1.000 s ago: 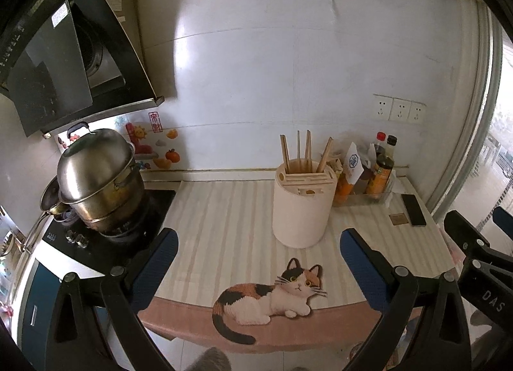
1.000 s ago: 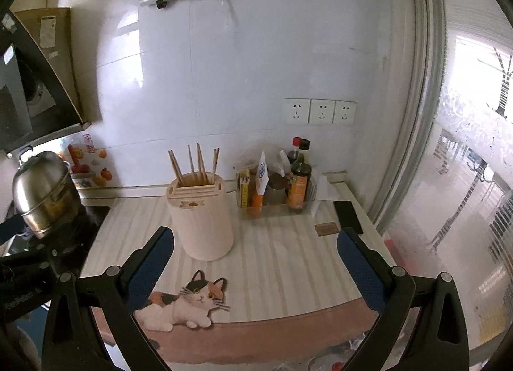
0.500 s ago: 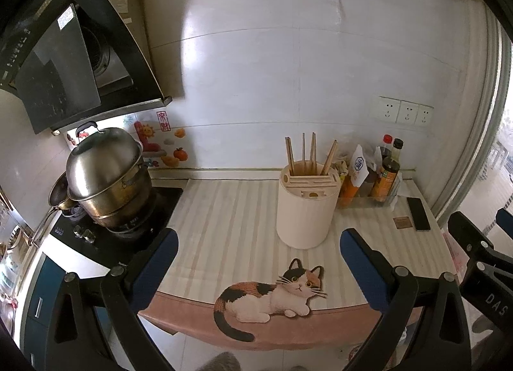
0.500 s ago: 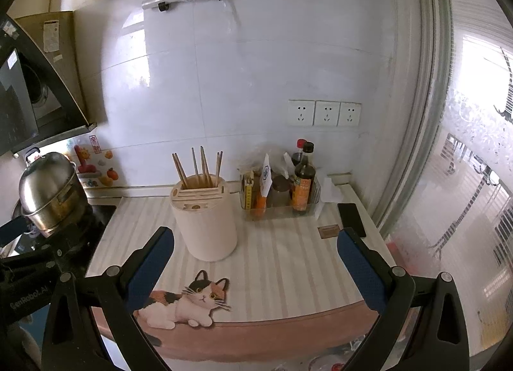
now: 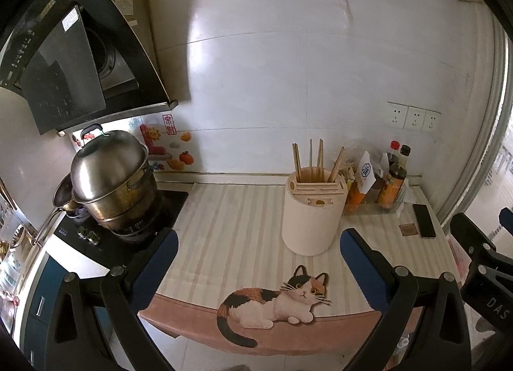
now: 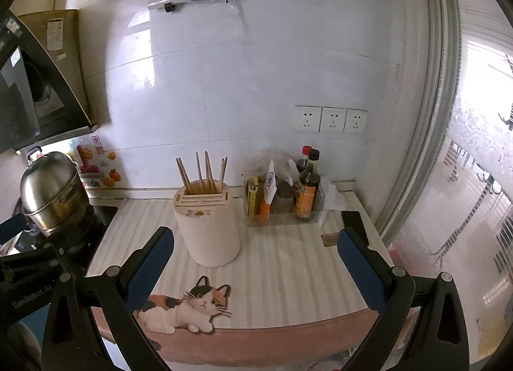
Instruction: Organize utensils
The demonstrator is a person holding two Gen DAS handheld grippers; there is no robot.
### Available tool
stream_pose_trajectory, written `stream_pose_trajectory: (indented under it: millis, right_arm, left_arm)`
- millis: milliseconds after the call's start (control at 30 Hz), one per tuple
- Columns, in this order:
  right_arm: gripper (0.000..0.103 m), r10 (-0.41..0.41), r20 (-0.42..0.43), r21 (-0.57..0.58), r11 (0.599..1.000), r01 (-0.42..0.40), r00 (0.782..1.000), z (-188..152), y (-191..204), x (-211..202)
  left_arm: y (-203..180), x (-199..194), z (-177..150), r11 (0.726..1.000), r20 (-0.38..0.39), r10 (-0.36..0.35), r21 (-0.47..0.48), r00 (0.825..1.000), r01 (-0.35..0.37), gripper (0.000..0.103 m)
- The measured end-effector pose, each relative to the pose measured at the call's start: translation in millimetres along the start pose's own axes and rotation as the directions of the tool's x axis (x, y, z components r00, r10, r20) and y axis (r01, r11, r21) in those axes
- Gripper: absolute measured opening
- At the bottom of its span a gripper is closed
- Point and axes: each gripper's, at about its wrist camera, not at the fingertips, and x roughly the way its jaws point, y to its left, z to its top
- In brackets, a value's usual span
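Note:
A cream utensil holder (image 5: 312, 214) stands upright on the striped counter mat (image 5: 234, 226), with several wooden chopsticks (image 5: 315, 161) sticking up from it. It also shows in the right wrist view (image 6: 208, 228), with the chopsticks (image 6: 205, 173). My left gripper (image 5: 258, 262) is open and empty, held in front of the counter's near edge. My right gripper (image 6: 256, 262) is open and empty, also short of the counter edge. The holder lies ahead of both, between their fingers.
A clear tray with sauce bottles (image 5: 392, 185) stands right of the holder. A black phone (image 5: 423, 225) lies at the far right. A steel pot (image 5: 112, 178) sits on the stove at the left. A range hood (image 5: 70, 60) hangs above it.
Both grippers have risen slightly and tilted up, so the counter and holder sit lower in view. Nothing on the counter has moved. Both stay open.

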Motion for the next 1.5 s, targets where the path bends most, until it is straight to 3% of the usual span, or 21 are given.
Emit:
stream_pose_trajectory:
  millis: [1500]
  right_arm:
    - [0.103,-0.001,-0.009,-0.012,1.000,0.001,1.000,1.2,7.1,5.7]
  left_arm:
    - [-1.6,1.6,2.2,1.000,0.004,0.007,-0.001,1.000,-0.007,0.103]
